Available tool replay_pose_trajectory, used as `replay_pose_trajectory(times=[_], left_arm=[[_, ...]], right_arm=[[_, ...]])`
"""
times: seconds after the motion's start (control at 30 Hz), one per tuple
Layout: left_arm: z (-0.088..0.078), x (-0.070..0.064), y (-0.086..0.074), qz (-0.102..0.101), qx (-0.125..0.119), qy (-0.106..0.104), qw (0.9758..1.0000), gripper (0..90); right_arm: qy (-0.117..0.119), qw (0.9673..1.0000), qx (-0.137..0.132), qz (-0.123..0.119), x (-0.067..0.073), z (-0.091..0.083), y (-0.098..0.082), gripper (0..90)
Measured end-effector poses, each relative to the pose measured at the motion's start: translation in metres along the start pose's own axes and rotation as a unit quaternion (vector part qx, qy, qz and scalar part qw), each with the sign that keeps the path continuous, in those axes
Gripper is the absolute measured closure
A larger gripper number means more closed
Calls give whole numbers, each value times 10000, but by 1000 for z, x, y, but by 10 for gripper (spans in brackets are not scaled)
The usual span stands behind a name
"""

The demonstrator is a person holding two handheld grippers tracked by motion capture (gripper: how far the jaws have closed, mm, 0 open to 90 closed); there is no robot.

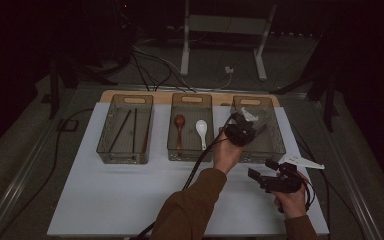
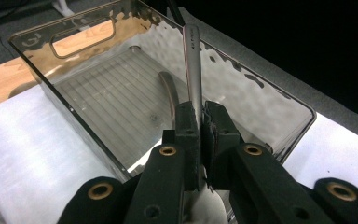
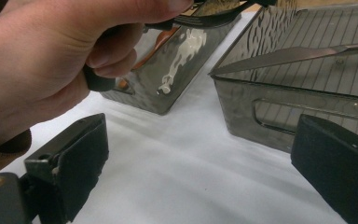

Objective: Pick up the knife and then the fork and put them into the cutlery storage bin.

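White mat (image 1: 130, 200) on a table in a dark room, centre of the high view, with a grey floor, cables and a white stand's legs (image 1: 185, 45) along the top. Three smoked clear bins in a row: left bin (image 1: 126, 129) with two dark sticks, middle bin (image 1: 190, 127) with one brown spoon (image 1: 179, 125) and one white spoon (image 1: 201, 131), right bin (image 1: 267, 140) with a second utensil lying on its ribbed floor. Left gripper (image 2: 200, 126), jaws pressed together, pinches a slim grey metal handle (image 2: 192, 60) over the right bin, right of centre; right gripper (image 1: 260, 179), lower right, jaws spread with nothing between.
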State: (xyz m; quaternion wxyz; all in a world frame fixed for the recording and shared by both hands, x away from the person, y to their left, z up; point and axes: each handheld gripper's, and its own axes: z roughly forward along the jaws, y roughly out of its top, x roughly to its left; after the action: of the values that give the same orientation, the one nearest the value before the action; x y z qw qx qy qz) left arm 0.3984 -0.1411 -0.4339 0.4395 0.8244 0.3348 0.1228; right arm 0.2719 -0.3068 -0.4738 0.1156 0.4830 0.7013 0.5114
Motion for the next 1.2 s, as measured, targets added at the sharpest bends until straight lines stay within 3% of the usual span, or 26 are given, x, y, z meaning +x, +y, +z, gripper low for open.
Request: replay_pose_trajectory(times=[1.2], left_arm=[[27,-6,-15,-205,336,-58,9992,866]], right_arm=[[29,10000,-21,18,-1,-1,0,43]])
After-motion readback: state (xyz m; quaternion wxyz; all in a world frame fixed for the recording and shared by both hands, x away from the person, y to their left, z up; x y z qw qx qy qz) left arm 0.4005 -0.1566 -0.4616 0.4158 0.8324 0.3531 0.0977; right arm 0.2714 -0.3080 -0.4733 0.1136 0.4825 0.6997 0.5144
